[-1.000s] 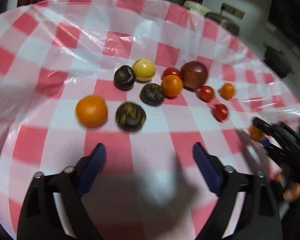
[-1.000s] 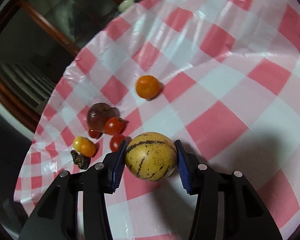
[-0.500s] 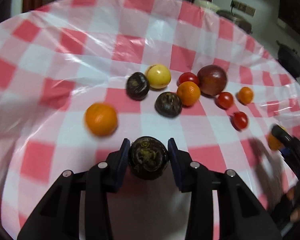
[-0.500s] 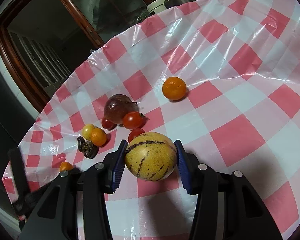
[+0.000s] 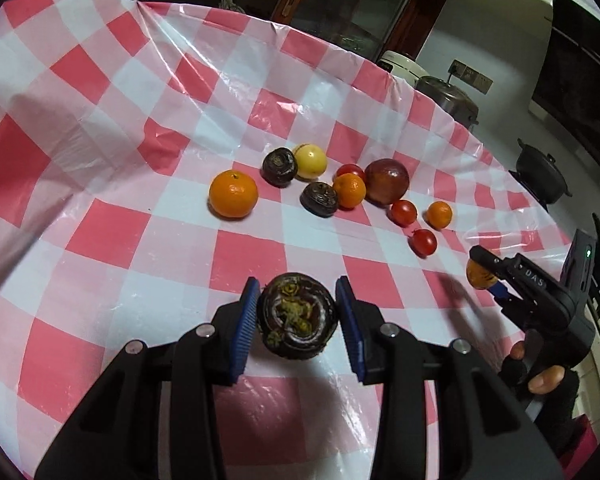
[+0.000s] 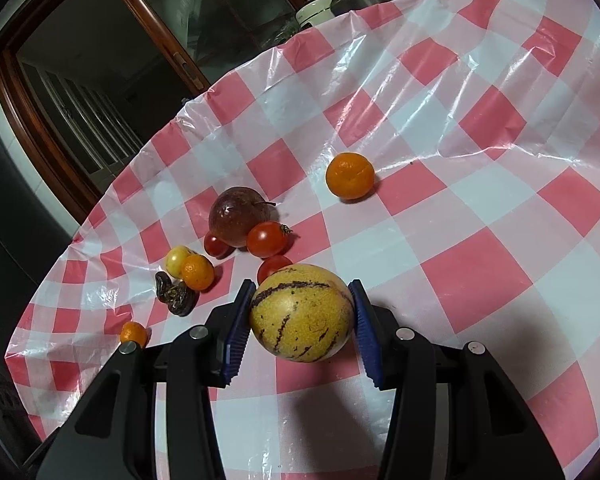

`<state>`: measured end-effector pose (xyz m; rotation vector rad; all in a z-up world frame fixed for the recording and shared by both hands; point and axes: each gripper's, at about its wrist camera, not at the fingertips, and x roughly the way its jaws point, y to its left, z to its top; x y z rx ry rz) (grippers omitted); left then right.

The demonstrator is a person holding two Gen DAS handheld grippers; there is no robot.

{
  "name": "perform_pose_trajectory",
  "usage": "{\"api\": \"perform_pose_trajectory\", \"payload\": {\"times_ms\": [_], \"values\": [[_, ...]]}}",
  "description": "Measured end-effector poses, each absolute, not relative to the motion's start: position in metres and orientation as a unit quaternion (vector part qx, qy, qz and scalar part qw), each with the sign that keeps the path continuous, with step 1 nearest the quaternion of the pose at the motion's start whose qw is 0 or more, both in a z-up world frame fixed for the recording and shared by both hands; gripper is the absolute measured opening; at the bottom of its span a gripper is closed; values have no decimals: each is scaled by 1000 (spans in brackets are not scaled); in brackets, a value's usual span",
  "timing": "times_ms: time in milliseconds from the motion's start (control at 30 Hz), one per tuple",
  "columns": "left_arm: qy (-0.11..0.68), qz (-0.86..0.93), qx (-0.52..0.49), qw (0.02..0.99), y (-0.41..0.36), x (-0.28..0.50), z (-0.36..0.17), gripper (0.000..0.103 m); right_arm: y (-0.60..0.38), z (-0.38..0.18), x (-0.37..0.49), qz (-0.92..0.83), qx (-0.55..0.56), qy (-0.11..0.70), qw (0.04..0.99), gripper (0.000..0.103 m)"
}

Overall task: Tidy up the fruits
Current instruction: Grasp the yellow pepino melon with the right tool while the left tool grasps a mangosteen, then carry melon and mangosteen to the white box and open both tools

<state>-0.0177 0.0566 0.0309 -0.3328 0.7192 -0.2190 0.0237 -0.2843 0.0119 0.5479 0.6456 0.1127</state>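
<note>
- The left gripper [image 5: 298, 322] has its jaws clamped on a dark, wrinkled round fruit [image 5: 298, 320], held just above the red-and-white checked tablecloth [image 5: 112, 236] near the table's near edge.
- The right gripper [image 6: 302, 320] has its jaws clamped on a yellow melon with purple stripes [image 6: 302, 312], also held over the cloth; from the left camera it shows at the table's right edge, with a gloved hand [image 5: 540, 376] around its handle.
- Toward the middle of the table lies the loose cluster: a large mandarin [image 5: 233, 194], two more dark wrinkled fruits [image 5: 280, 167] [image 5: 319, 199], a pale yellow fruit [image 5: 310, 161], a smaller mandarin [image 5: 350, 191] touching the second dark fruit, and a big maroon passion fruit [image 5: 387, 181].
- Three cherry tomatoes [image 5: 403, 213] sit around the passion fruit, one partly hidden behind the smaller mandarin.
- A small orange [image 5: 439, 214] lies just beside the tomatoes, toward the right edge.
- Beyond the far edge stand a rice cooker [image 5: 404, 68] and a metal pot [image 5: 448, 98].
</note>
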Motion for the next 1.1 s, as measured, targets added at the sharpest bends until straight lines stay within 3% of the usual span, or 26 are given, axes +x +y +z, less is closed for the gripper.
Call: {"api": "perform_pose_trajectory", "payload": {"times_ms": [333,567,800,1100], "values": [[335,-97,-168,922,61,-55,42,39,-296,5,7,54,319,342,882,48],[353,-116,-127,919,50,-133,38,39,-287,19,-100,113,336,328,876,48],[387,-177,-121,897,7,-181,32,39,-303,48,-193,117,270,315,902,48],[366,-281,-48,886,-83,-232,64,39,-377,69,-321,46,197,271,941,48]]}}
